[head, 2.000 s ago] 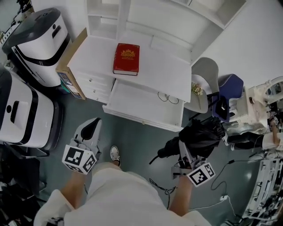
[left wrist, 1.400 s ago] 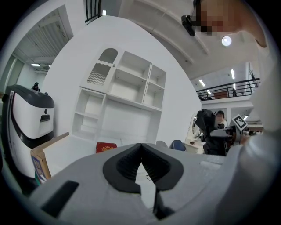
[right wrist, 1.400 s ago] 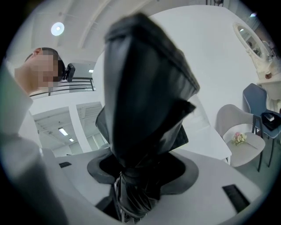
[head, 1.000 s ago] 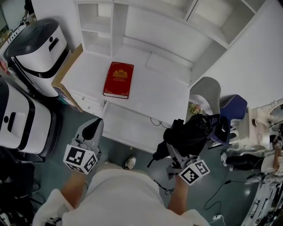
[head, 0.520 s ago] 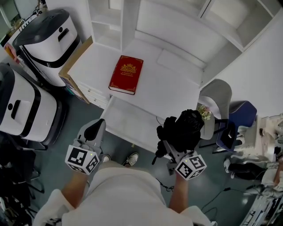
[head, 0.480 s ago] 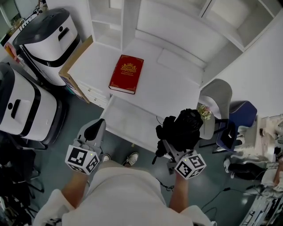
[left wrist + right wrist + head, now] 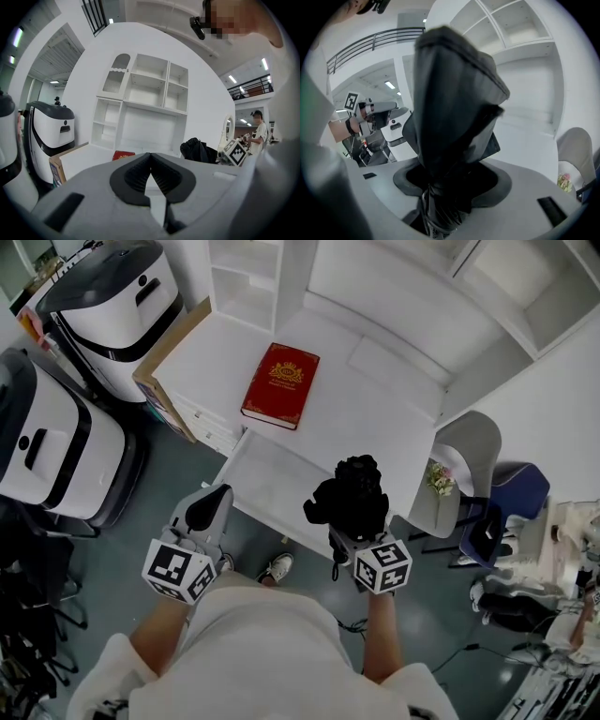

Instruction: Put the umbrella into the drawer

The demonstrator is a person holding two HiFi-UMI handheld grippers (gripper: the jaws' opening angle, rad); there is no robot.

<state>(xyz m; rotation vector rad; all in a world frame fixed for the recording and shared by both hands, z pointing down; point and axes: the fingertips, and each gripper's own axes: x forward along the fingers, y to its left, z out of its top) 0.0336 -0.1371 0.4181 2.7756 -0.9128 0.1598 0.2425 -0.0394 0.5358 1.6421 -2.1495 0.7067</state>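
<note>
Two claws in view, one umbrella, one open drawer.

My right claw [image 7: 451,186] is clamped on the umbrella [image 7: 349,495]. In the right gripper view the black folded bundle fills the gap between the jaws and stands up out of them, pads pressed on its lower end. One marker cube [image 7: 382,566] shows on this claw in the head view.

My left claw [image 7: 150,157] is closed, jaw tips touching, nothing between them. In the head view it hangs near and left of the drawer [image 7: 267,486], apart from it.

The umbrella overlaps the right end of the drawer in the head view. I can't tell its height over it, and it isn't lying inside yet. The drawer is pulled out toward me from under the white counter [image 7: 375,418].

One red book [image 7: 280,386] lies flat on the counter, left of centre, far from the umbrella.

There are two white-and-black machines on the left, a far machine [image 7: 108,296] and a near machine [image 7: 47,442]. Two chairs are on the right: a grey chair [image 7: 466,451] just beside the counter end, and a blue chair [image 7: 516,493] further right.

One shoe [image 7: 277,568] is on the floor between the claws.
</note>
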